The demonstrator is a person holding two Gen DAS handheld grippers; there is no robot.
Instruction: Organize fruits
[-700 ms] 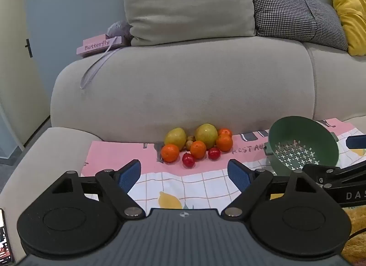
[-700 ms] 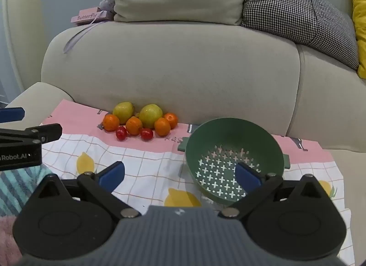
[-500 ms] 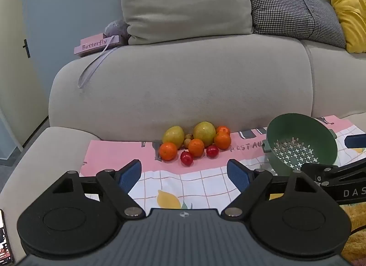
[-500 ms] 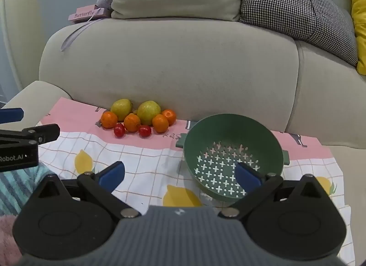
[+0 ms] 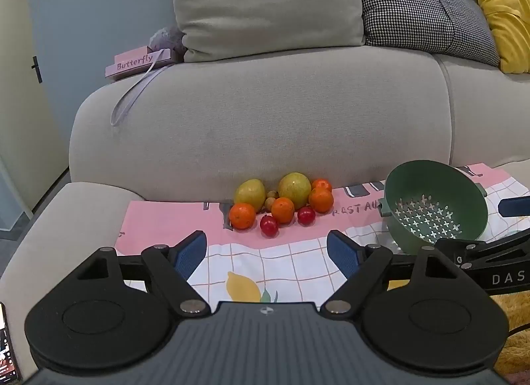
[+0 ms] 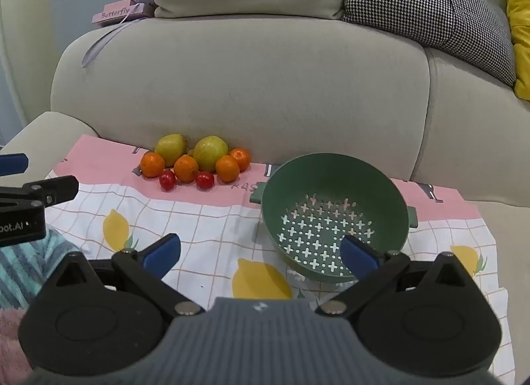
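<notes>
A pile of fruit (image 5: 281, 204) lies on a pink-edged cloth (image 5: 165, 219) against the sofa back: two yellow-green fruits, several oranges, two small red fruits. It also shows in the right wrist view (image 6: 193, 161). A green colander (image 5: 434, 206) stands empty to the right of the pile, also in the right wrist view (image 6: 334, 216). My left gripper (image 5: 266, 249) is open and empty, a little short of the fruit. My right gripper (image 6: 260, 254) is open and empty, at the colander's near left rim.
The sofa back (image 5: 265, 120) rises right behind the fruit, with cushions on top and a pink "Butterfly" box (image 5: 139, 62). A striped cloth (image 6: 23, 262) lies at the left, and a phone (image 5: 6, 345) lies at the near left edge.
Both grippers have moved slightly forward toward the fruit and colander. Their jaws stay open. Nothing on the cloth has moved.
</notes>
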